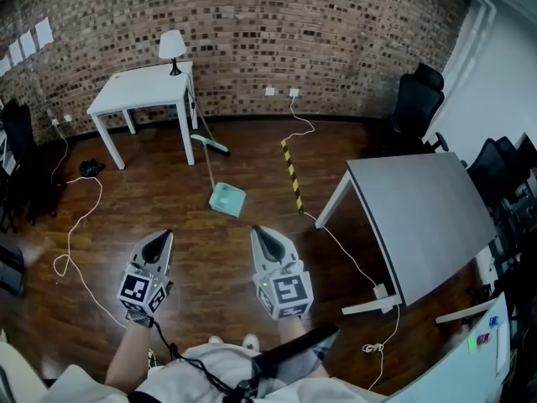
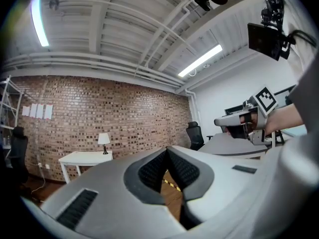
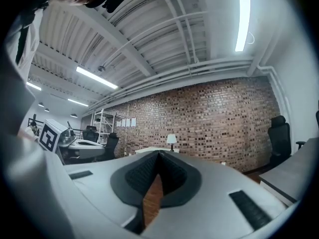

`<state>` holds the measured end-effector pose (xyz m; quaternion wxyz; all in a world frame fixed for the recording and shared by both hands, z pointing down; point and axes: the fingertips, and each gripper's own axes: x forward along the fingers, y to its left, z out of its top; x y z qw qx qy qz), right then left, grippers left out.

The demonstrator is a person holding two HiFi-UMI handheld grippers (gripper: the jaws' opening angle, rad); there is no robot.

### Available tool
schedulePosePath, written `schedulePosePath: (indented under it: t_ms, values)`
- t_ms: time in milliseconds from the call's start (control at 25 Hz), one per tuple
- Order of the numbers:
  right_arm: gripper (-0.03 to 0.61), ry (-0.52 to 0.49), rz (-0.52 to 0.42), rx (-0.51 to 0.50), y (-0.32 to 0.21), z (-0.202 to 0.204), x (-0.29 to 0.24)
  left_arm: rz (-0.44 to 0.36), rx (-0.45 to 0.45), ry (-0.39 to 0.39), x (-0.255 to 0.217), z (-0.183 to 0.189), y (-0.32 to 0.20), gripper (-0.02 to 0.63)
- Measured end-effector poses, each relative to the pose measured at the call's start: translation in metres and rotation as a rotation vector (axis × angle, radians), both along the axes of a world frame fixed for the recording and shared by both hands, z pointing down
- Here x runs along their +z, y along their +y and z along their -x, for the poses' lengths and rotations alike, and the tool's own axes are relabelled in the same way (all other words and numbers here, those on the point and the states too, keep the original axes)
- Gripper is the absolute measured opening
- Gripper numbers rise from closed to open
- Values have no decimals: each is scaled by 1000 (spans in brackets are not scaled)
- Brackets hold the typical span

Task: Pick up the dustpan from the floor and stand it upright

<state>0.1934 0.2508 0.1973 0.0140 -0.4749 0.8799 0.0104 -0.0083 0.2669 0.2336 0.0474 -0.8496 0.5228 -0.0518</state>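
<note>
Currently the left gripper [image 1: 159,238] & right gripper [image 1: 260,233] are held level, jaws clenched shut w/ nothing between them. The mint-green dustpan [image 1: 227,200] is seen lying on the wood floor [image 1: 151,200], well ahead of both, btw the white table [image 1: 143,91] & the yellow-black strip [image 1: 291,173].

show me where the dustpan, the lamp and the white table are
dustpan [image 1: 227,200]: head view, on the green pan lying on the floor
lamp [image 1: 172,44]: head view, on its white shade
white table [image 1: 138,91]: head view, on a bare part of the tabletop
</note>
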Motion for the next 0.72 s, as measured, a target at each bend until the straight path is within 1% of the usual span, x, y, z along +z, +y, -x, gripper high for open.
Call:
schedulePosePath:
  t_ms: [200, 360, 480, 720]
  values:
    - [-14, 3, -3, -5, -1, 6, -5, -16, 6, -3, -6, -1, -1, -6]
    - [-14, 45, -30, -21, 3, 13, -5, -7, -15, 27, -7, 2, 0, -6]
    - [-14, 56, -43, -33, 5, 14, -4, -10, -19, 26, -9, -1, 1, -6]
    - [-14, 56, -29, -78, 19, 27, -2, -7, -30, 27, -7, 2, 7, -6]
